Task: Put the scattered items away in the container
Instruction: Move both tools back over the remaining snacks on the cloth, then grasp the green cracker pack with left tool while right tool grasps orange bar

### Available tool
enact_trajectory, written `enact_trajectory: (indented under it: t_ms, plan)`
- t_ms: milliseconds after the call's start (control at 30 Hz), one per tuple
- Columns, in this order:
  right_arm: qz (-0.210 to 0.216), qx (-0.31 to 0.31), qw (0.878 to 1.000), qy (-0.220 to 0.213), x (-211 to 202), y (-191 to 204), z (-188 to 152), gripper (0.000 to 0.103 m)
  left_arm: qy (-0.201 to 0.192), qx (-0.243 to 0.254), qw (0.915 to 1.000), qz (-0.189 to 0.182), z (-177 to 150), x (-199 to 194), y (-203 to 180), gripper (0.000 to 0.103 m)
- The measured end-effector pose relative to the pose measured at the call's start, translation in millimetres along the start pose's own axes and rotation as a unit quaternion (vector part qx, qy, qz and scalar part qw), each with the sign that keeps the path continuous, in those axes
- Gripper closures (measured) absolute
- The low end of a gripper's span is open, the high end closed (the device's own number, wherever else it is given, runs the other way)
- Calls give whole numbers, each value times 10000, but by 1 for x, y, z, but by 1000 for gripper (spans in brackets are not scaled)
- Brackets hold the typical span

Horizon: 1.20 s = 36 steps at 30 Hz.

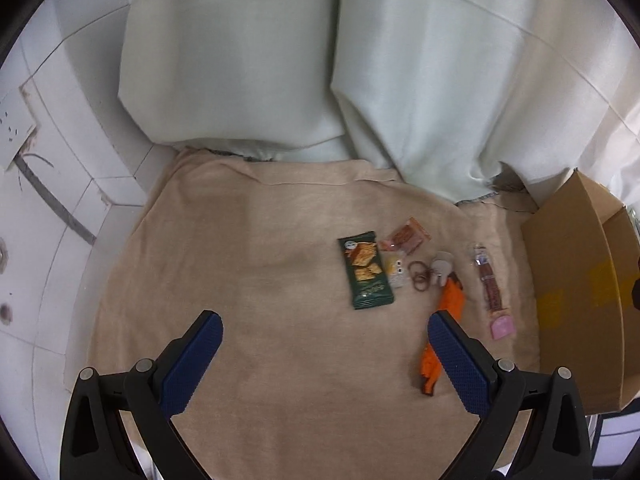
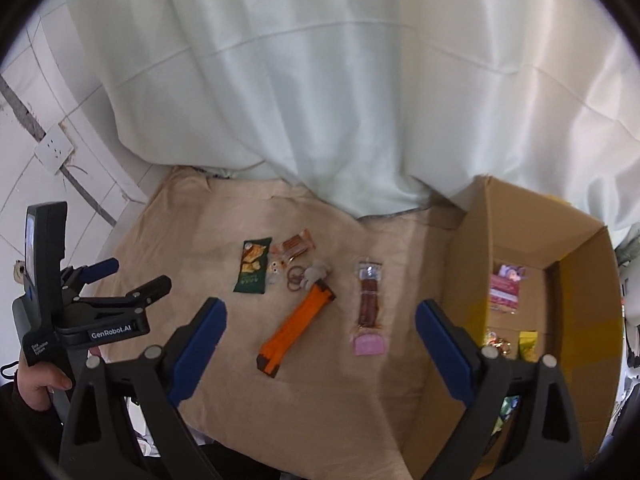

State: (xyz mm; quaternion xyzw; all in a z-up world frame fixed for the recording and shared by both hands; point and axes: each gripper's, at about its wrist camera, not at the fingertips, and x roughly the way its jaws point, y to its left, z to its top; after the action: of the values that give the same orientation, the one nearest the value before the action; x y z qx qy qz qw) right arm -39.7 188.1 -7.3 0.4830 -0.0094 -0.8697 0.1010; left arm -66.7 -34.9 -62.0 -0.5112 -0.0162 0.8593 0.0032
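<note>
Scattered on a beige cloth [image 1: 280, 320] lie a green cracker packet [image 1: 366, 275], a small orange snack packet [image 1: 405, 237], a keyring with a plush charm [image 1: 432, 272], an orange strap [image 2: 298, 328] and a long sausage stick packet [image 2: 369, 308]. A cardboard box [image 2: 472, 248] stands at the right, with several packets inside. My left gripper [image 1: 325, 328] hovers open above the cloth, its right finger beside the orange strap [image 1: 452, 304]. My right gripper [image 2: 320, 312] is open too, nothing between its fingers, above the strap and the sausage stick.
Pale curtains [image 2: 340, 80] hang behind the cloth. A white tiled wall with a socket [image 2: 52, 152] is at the left. A person's hand [image 2: 40, 388] holds the left gripper's handle at the lower left of the right wrist view.
</note>
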Motion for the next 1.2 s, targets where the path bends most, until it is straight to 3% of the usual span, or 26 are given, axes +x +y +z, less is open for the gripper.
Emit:
enact_trajectory:
  t_ms: [300,633,1067,1200]
  plan:
    - [-31,153,9997,172,22,9,-9,6,5,-50,9999,-112,0,29,6,0]
    - [-72,335,9987,373,58,12,-25,6,221,188,9995,-125,11,79,-19,0]
    - [-120,586,9966,572,105,7,-34,6,536,-19,9985,77,22,155,-19,0]
    - [-106,705,9949,717,121,6,-39,6,574,-60,9983,-13,23,173,-16,0]
